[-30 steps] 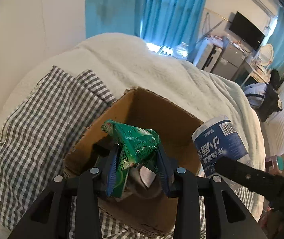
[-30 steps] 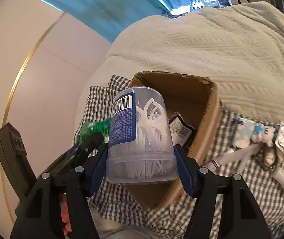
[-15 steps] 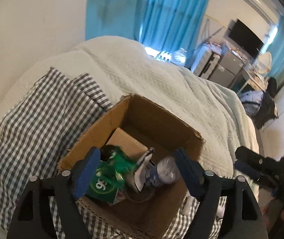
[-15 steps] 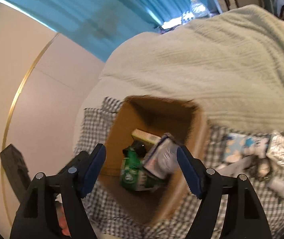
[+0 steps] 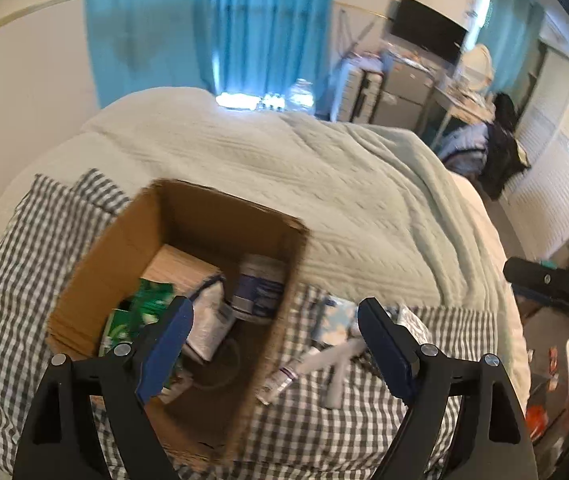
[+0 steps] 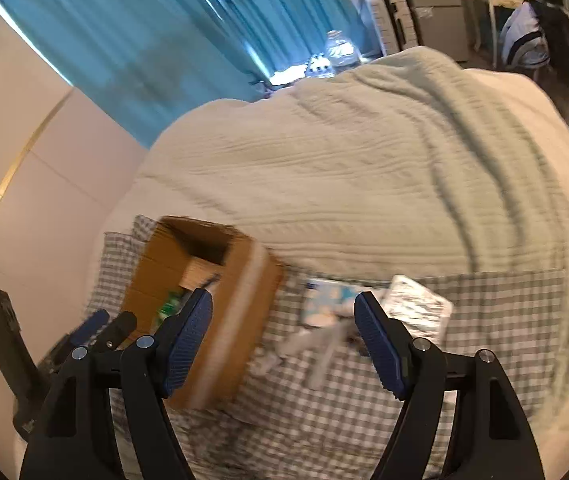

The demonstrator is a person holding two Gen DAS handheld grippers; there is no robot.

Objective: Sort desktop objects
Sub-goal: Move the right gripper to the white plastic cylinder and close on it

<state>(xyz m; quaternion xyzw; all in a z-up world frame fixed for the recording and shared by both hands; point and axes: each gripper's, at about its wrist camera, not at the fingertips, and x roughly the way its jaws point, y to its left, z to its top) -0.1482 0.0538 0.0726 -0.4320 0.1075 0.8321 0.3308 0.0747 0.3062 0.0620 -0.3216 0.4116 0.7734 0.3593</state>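
An open brown cardboard box (image 5: 188, 248) on the left holds a green packet (image 5: 140, 312) and a blue-labelled clear tub (image 5: 260, 288); small white items (image 5: 324, 356) lie scattered to its right.

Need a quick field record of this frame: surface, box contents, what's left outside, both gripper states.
surface: checked cloth over a pale knit blanket
container: cardboard box, open top
in box: green packet, white pouch, clear tub with blue label, tan carton
outside box: blue-and-white pack, silver patterned pouch, white tubes, blurred
left gripper: open, holding nothing
right gripper: open, holding nothing
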